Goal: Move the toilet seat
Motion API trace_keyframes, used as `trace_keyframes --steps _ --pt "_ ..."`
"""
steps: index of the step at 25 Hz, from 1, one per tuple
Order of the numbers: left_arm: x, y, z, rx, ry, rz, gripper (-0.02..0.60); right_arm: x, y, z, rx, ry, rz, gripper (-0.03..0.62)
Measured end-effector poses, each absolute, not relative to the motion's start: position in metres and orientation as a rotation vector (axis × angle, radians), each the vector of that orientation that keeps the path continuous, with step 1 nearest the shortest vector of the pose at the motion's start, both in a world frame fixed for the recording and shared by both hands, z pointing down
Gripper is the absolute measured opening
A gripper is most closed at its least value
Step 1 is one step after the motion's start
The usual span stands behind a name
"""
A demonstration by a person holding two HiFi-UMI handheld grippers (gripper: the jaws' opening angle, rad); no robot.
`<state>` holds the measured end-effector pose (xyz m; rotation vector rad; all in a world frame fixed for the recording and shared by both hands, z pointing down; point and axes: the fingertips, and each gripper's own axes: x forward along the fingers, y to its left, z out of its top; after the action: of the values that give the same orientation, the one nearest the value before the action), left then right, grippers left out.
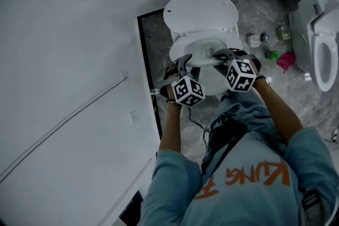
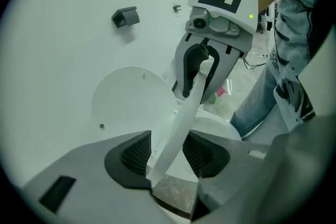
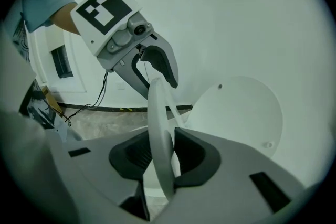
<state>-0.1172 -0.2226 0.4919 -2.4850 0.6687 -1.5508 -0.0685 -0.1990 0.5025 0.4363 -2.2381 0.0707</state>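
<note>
Standing over the toilet, you are holding a marker-cubed tong in each hand, the left gripper [image 1: 185,61] and the right gripper [image 1: 220,54] reaching onto opposite sides of the toilet seat [image 2: 181,123]. Both are clamping it. In each gripper view the ribbed black pads [image 2: 134,155] are pressing on the thin, smooth white plastic rim. That rim is running edge-on out of one pair of jaws as a narrow slanted band, straight across to the other pair.

The seat is an oval ring and is sitting over the glossy white bowl [image 1: 212,82]. Its long axis is running away from you, with the front end pointing back at your body and the hinge end toward the wall. Just behind it the rounded lid [image 1: 200,12] is standing raised against the plain white wall [image 1: 79,24]. Grey marbled floor [image 1: 254,13] is showing around the base, and well off to your right a second toilet [image 1: 323,50] is standing.
</note>
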Motion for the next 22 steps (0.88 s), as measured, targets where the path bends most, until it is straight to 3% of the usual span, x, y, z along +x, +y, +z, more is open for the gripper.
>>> trace_keyframes --steps 11,22 --pt "-0.106 -0.295 0.455 -2.336 0.633 -1.630 0.199 -0.039 -0.266 0.468 0.538 -2.256 -0.093 0.057" --pt "-0.091 -0.366 0.446 -2.363 0.687 -1.599 0.174 -0.021 -0.341 0.453 0.734 -2.255 -0.093 0.068"
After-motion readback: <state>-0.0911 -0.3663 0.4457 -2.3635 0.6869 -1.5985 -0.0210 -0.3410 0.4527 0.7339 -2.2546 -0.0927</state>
